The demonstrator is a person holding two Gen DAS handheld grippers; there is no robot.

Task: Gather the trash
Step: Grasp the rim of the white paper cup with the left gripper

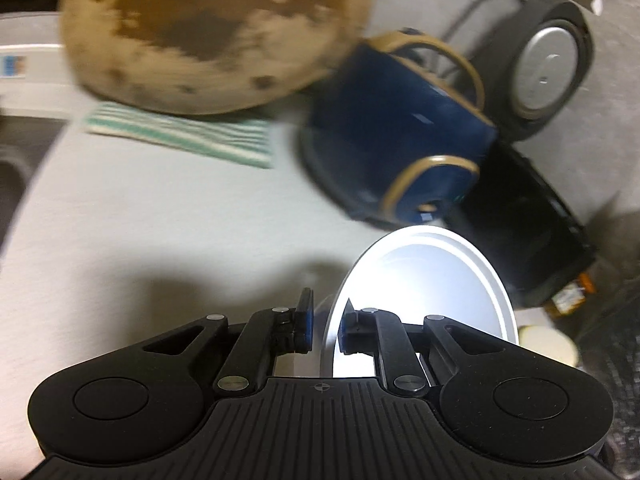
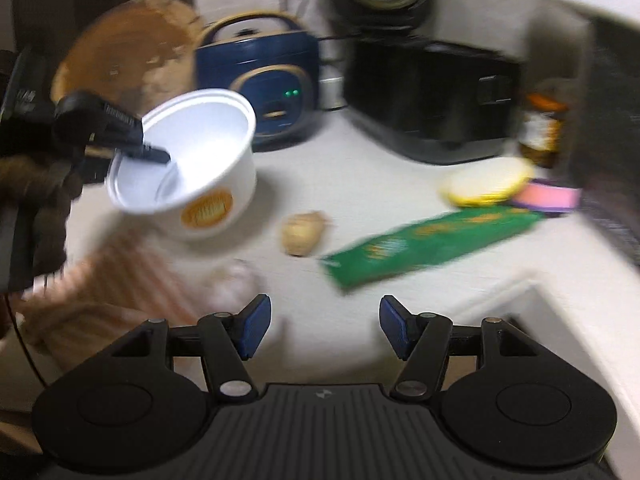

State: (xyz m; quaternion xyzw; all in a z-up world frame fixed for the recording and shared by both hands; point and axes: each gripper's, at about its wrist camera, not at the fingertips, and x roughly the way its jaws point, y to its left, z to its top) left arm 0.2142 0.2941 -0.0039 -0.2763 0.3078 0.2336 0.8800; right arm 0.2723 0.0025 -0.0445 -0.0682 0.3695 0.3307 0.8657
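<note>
White cup (image 1: 424, 292) sits low right of centre in the left wrist view, seen from inside and empty, its thin wall clenched by the left gripper (image 1: 325, 330). A wooden board (image 1: 208, 32) fills the upper left.

Only the right wrist view shows the cup's orange label, at left centre; a green packet (image 2: 432, 244) lies right of centre. The right gripper (image 2: 324, 330) stands released, holding nothing.
</note>
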